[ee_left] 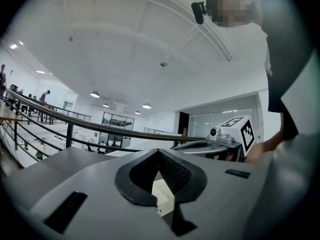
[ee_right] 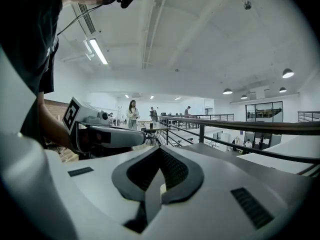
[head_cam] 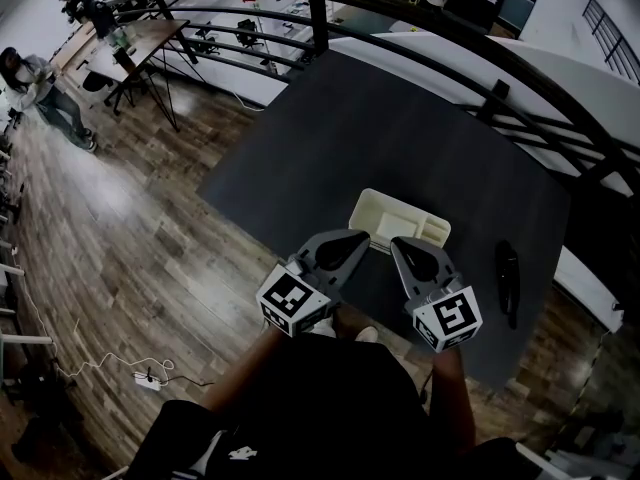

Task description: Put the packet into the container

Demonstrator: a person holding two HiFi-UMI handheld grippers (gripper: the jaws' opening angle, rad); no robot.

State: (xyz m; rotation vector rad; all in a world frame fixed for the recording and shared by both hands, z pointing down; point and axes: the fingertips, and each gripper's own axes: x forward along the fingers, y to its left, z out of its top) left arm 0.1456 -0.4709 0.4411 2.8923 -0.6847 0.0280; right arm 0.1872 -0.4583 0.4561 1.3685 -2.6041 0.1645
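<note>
Left gripper (head_cam: 358, 238) and right gripper (head_cam: 399, 245) hover shut and empty beside the white container (head_cam: 400, 220) at the table's (head_cam: 350, 138) near edge. Shut jaws might shove what we take for the packet (head_cam: 508, 280) off the right edge.

Can't see near side of container (head_cam: 405, 216) in head view: hid behind tips of L gripper (head_cam: 358, 238) & R gripper (head_cam: 397, 244). Can't tell what's in its small parts, too tiny. Can't make out long dark thing (head_cam: 508, 280) on table (head_cam: 350, 128): too dark. In L gripper view, only a wee pale bit of container (ee_left: 163, 196) thru gap under jaws; rest hid by gripper body. In R gripper view, just a thin pale sliver (ee_right: 163, 188) in same spot; can't tell what. Ppl (ee_right: 132, 114) far off by rail (ee_right: 240, 126) too small to tell much.
</note>
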